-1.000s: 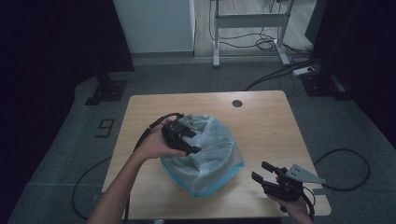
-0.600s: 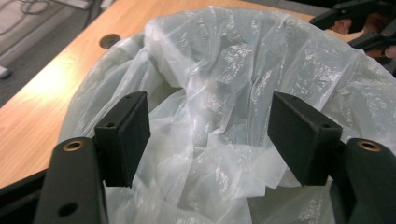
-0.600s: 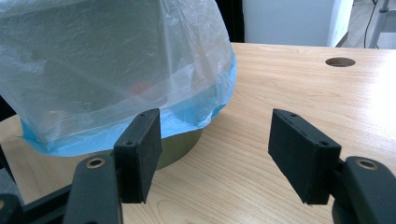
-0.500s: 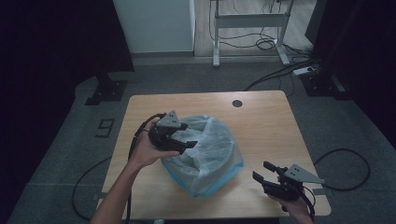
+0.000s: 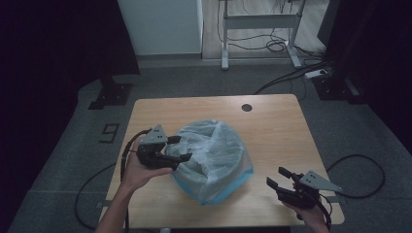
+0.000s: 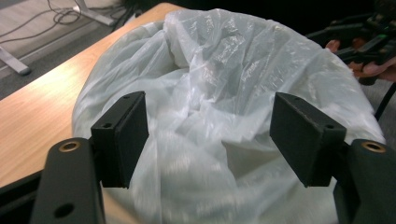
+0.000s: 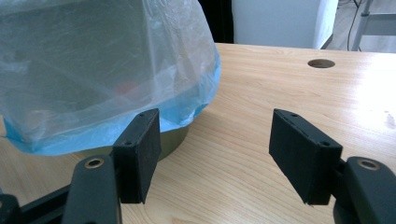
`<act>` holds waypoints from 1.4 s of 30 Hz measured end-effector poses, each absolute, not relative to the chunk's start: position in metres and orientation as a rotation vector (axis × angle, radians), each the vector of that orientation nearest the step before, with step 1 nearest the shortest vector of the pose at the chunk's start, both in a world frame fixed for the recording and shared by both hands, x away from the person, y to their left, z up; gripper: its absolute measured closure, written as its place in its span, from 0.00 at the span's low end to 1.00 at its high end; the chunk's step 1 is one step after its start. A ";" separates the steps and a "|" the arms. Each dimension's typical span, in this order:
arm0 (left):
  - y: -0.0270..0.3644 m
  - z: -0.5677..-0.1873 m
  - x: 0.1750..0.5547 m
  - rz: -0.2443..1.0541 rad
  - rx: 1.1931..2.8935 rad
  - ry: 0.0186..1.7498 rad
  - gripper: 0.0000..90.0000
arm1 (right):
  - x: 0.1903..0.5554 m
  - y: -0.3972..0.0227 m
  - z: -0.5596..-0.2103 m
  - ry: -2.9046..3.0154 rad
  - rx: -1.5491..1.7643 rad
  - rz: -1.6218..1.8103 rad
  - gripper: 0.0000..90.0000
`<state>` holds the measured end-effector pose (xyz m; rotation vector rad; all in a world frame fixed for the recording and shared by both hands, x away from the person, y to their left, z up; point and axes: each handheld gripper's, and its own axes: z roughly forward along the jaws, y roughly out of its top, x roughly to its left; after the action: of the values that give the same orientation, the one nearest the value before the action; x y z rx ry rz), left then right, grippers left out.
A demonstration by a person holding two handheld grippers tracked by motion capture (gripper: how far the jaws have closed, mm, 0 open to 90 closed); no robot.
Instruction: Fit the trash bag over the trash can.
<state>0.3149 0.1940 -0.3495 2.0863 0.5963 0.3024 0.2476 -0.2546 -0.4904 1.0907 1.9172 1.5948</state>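
The left gripper (image 5: 179, 150), jaws just opened wide and empty, sits against the left side of the plastic bag (image 5: 214, 158), likely to reach its loose film. The bag drapes over a round container (image 7: 173, 138) mid-table (image 5: 272, 126). The right gripper (image 5: 277, 177) waits apart, also open and empty. The container's contents are blurred through the film.

Left hand-held gripper (image 5: 179, 149) with jaws just opened wide (nothing clamped), right hand-held gripper (image 5: 278, 177) likewise agape.
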 end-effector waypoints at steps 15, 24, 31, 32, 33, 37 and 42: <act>0.248 -0.380 0.280 0.320 1.977 0.634 0.31 | 0.247 -0.259 -0.501 1.947 1.112 1.556 0.37; 0.269 -0.413 0.263 0.304 1.963 0.687 0.31 | 0.245 -0.263 -0.507 1.952 1.138 1.538 0.37; 0.273 -0.427 0.264 0.282 1.969 0.708 0.31 | 0.246 -0.262 -0.509 1.960 1.134 1.532 0.37; 0.273 -0.427 0.264 0.283 1.971 0.707 0.31 | 0.246 -0.261 -0.509 1.961 1.131 1.532 0.37; 0.272 -0.426 0.265 0.282 1.971 0.706 0.31 | 0.246 -0.261 -0.509 1.962 1.132 1.530 0.37; 0.271 -0.424 0.265 0.284 1.970 0.701 0.31 | 0.246 -0.261 -0.508 1.953 1.121 1.526 0.37; 0.271 -0.426 0.267 0.281 1.974 0.706 0.30 | 0.246 -0.260 -0.507 1.955 1.110 1.530 0.37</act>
<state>0.2674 0.2709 -0.4263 1.9743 0.7059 0.2805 0.2460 -0.2601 -0.5069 1.1104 1.9554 1.5300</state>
